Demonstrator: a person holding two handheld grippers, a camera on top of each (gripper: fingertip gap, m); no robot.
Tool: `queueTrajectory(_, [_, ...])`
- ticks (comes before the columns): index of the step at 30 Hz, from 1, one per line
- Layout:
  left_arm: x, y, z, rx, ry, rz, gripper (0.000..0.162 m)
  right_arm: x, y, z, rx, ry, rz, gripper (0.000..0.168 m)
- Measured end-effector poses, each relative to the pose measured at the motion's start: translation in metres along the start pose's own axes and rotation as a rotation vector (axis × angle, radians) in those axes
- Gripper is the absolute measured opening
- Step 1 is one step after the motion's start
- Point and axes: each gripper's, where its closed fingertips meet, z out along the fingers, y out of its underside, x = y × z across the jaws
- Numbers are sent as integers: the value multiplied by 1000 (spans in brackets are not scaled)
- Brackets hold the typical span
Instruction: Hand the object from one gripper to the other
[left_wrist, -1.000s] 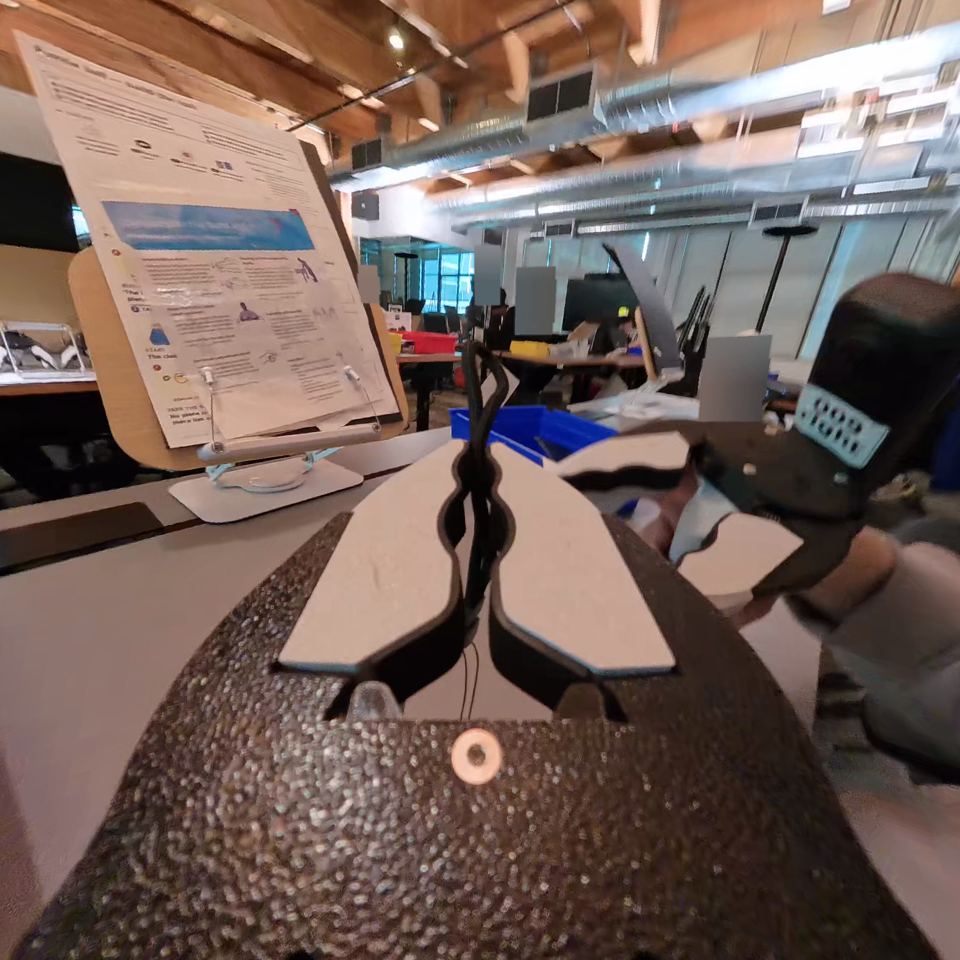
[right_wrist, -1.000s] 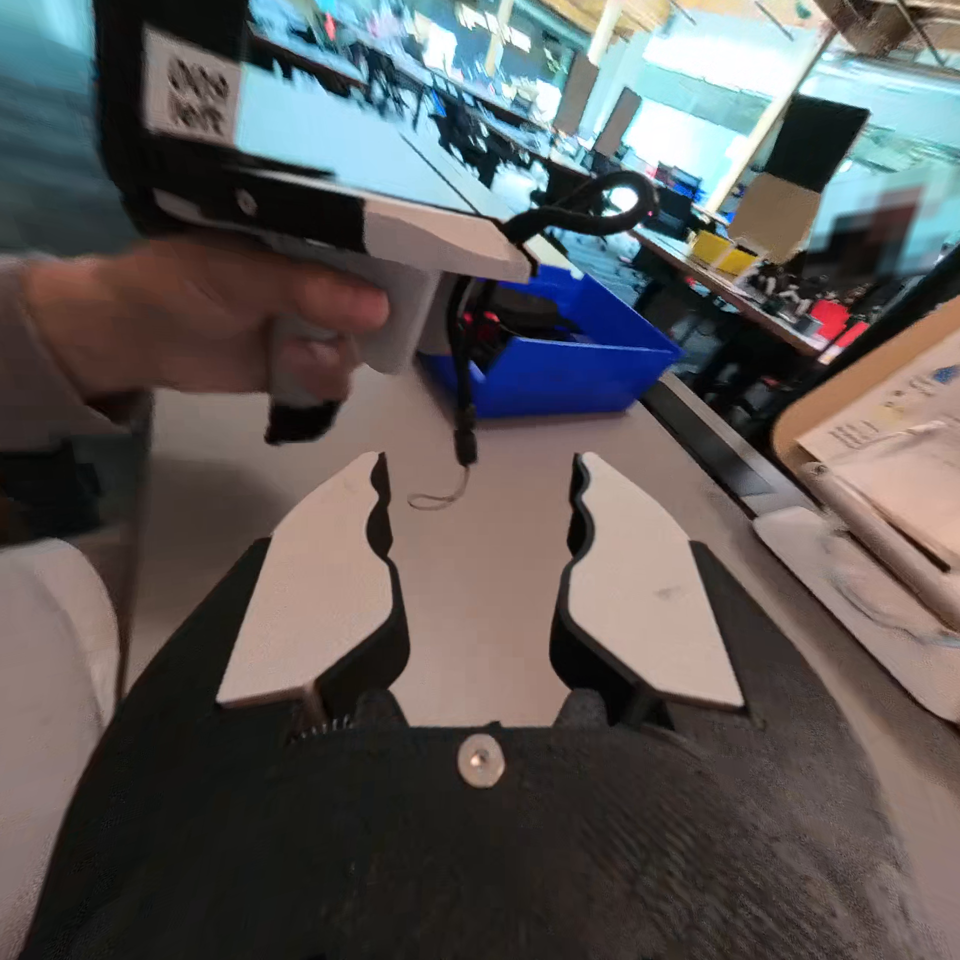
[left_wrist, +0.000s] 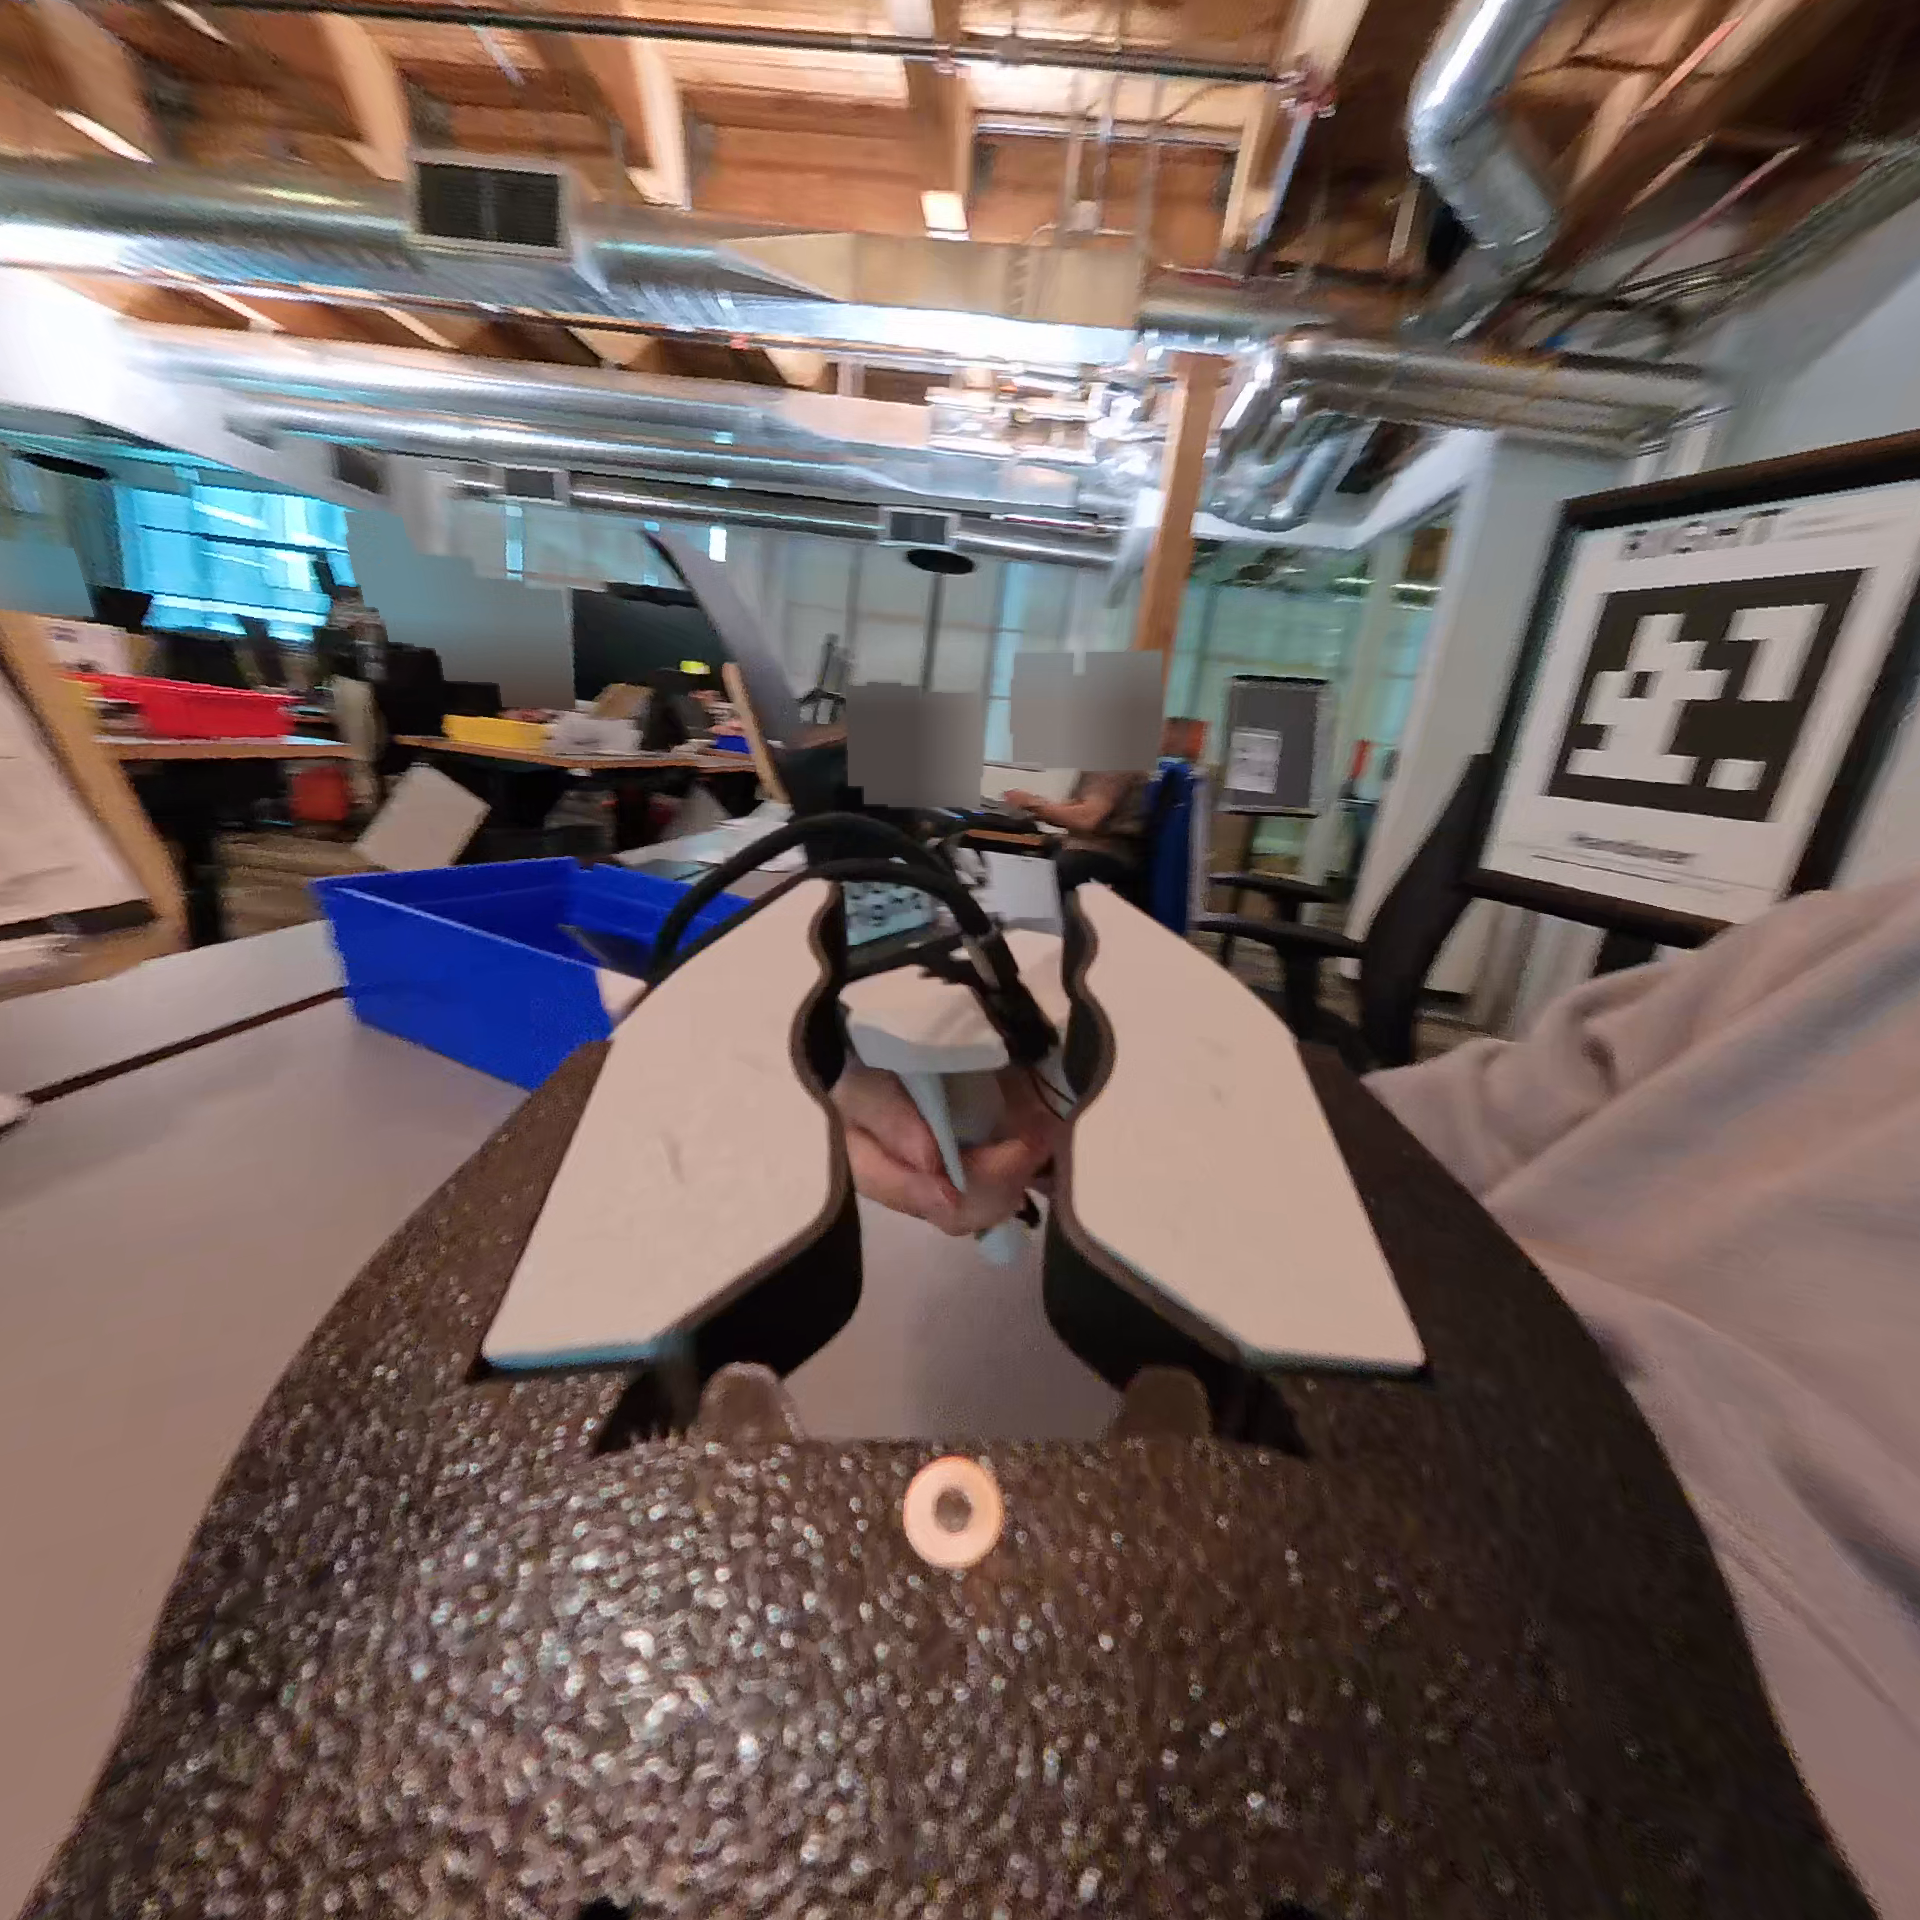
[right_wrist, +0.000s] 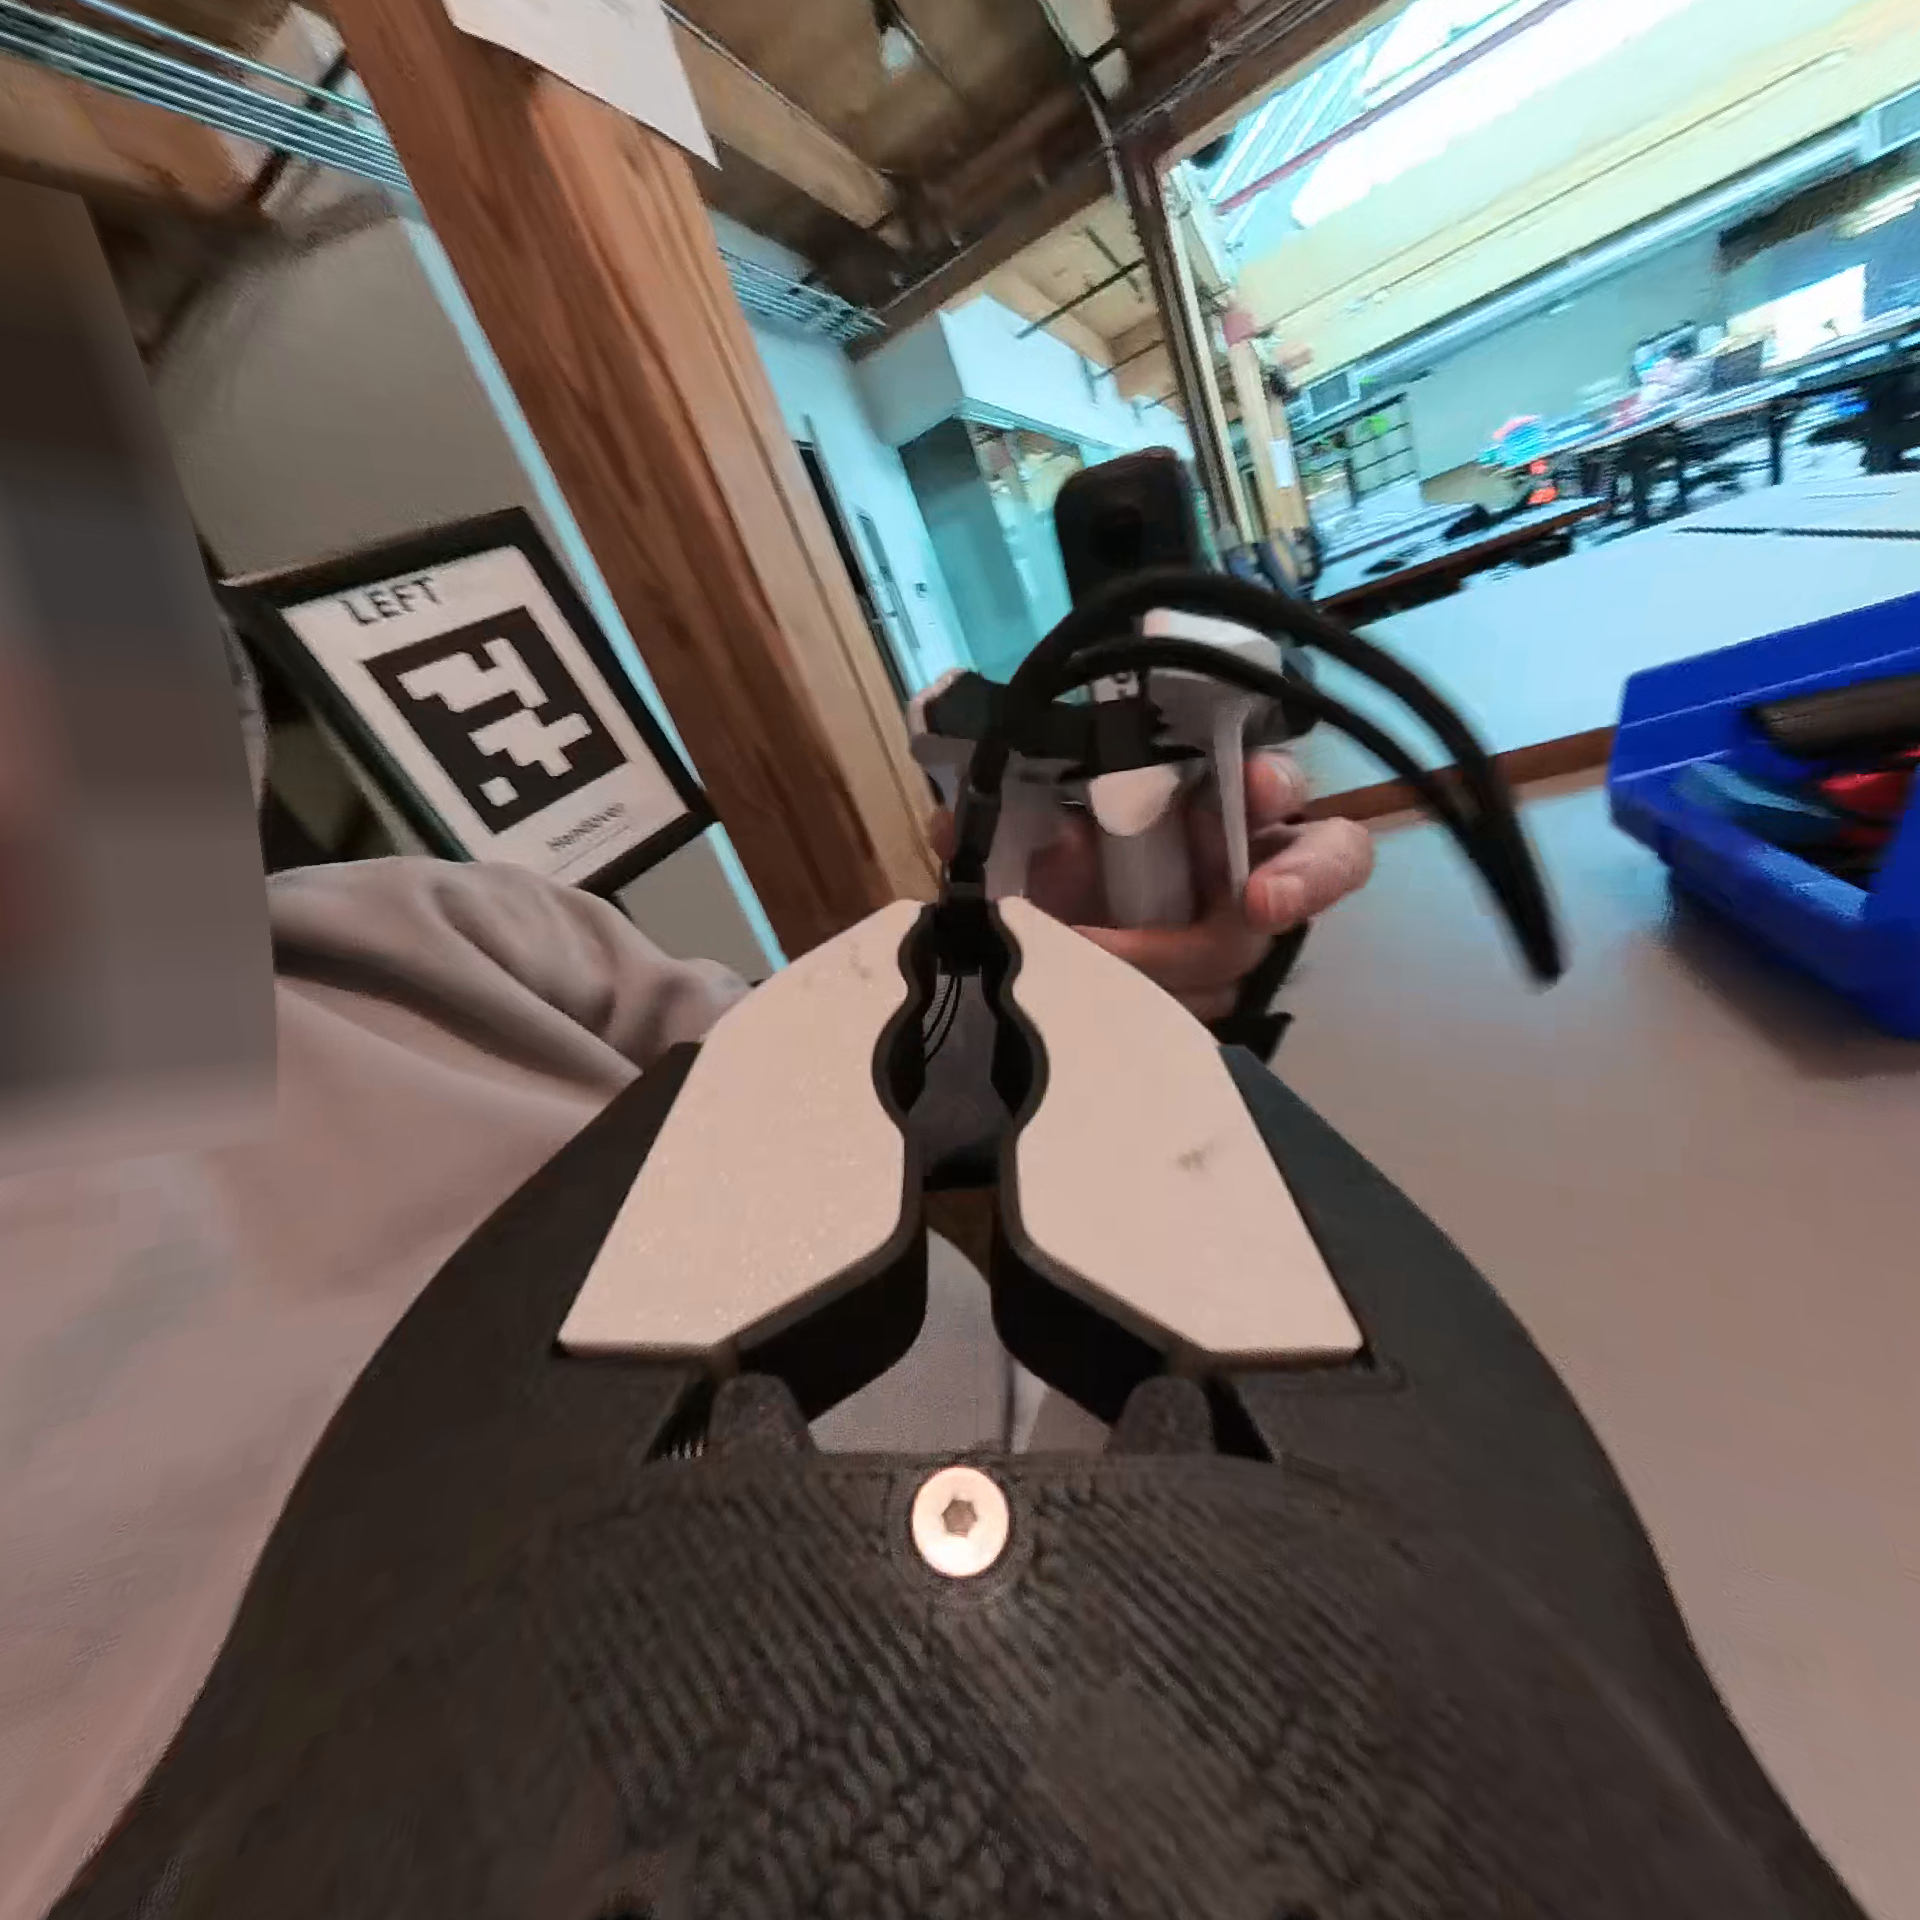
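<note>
Above a grey table (right_wrist: 1558, 1039), the right gripper (right_wrist: 961, 914) clamps its fingertips on one end of a black cord (right_wrist: 1351, 717), which arcs up and over toward a blue bin (right_wrist: 1704, 790); the left gripper (left_wrist: 945, 904) faces it with fingers spread apart, holding nothing

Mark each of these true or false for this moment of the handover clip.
1. The right gripper is shut on the black cord. True.
2. The left gripper is clamped on the cord. False: its jaws stand apart, gripping nothing.
3. A blue bin sits on the table. True.
4. The cord lies flat on the table. False: it loops in the air, pinched at the right gripper's fingertips.
</note>
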Motion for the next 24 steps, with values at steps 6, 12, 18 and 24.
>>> queueTrajectory(6, [21,31,7,-119,176,-44,36,-13,13,10,-59,-92,25,8])
queueTrajectory(12, [32,38,9,-120,255,-38,13,-12,23,13,-109,-97,34,8])
queueTrajectory(18, [0,36,8,-141,36,82,12,24,16,3,-53,122,16,15])
queueTrajectory(24, [-34,12,-2,-61,-233,100,12,62,6,-8,-101,519,-389,37])
